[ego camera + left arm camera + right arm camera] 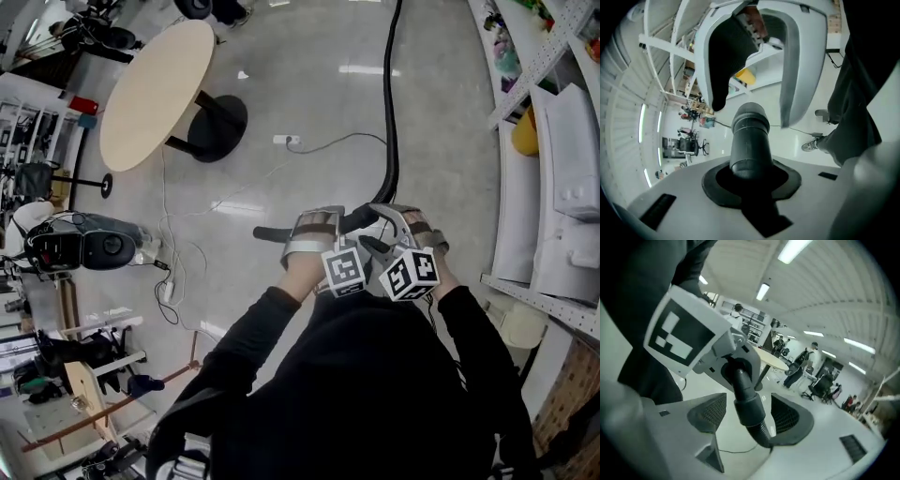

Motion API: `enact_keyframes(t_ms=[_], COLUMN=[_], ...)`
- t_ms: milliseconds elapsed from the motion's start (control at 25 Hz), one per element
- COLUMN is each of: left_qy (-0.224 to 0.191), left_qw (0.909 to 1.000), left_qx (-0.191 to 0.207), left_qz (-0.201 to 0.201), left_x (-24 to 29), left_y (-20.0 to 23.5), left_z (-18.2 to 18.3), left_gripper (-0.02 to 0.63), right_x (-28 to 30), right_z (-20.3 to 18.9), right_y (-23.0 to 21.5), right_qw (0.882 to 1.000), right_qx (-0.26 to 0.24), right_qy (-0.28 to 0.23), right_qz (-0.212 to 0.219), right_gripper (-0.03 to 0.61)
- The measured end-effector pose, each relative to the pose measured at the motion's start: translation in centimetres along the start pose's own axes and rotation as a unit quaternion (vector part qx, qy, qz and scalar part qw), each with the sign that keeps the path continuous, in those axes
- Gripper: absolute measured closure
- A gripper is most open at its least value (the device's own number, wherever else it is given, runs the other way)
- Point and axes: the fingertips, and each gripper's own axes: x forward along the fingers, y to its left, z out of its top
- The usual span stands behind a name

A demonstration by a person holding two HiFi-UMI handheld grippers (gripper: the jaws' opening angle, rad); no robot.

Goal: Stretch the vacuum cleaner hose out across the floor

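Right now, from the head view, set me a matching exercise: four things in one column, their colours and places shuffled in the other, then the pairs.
1. round table
2. hose
3. vacuum cleaner
4. shelving

A. white, along the right edge
B. black, long, stretching away across the floor
C. pale wood top, upper left
D. dark body, on the floor at the left

Pairs: 1-C, 2-B, 3-D, 4-A

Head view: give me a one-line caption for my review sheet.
Left tool clamped on the vacuum hose end, right tool open around it, hose running away over the grey floor.
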Motion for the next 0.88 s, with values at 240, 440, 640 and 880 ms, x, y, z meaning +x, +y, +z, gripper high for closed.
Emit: enact_keyframes(t_ms=[240, 440, 640, 880], left_qy=[0.022, 0.007, -0.030, -0.070], left_qw=[0.9996, 0.9997, 0.9993, 0.9828], left_qx=[0.009, 0.023, -0.005, -0.096], left_qz=[0.018, -0.004, 0.021, 0.141], left_x=[-1.3, -2.4, -3.7, -7.6], left_y=[-1.9, -4.6, -4.5, 2.9], left_z=[4.9, 6.8, 7.6, 3.8], left_gripper=[0.503, 0.500, 0.437, 0.267], right_x=[-0.7, -0.3, -0.4, -0.8], right_z=[-4.0, -4.7, -6.3, -11.7], right_y=[1.7, 4.6, 5.0, 1.4], right_qw=[0.992, 0.989, 0.988, 0.988], right_qx=[-0.115, -0.132, -0.109, 0.064], right_qy=[0.045, 0.057, 0.104, 0.135], right_qz=[-0.020, 0.027, 0.014, -0.046], right_gripper=[0.337, 0.337, 0.356, 0.356])
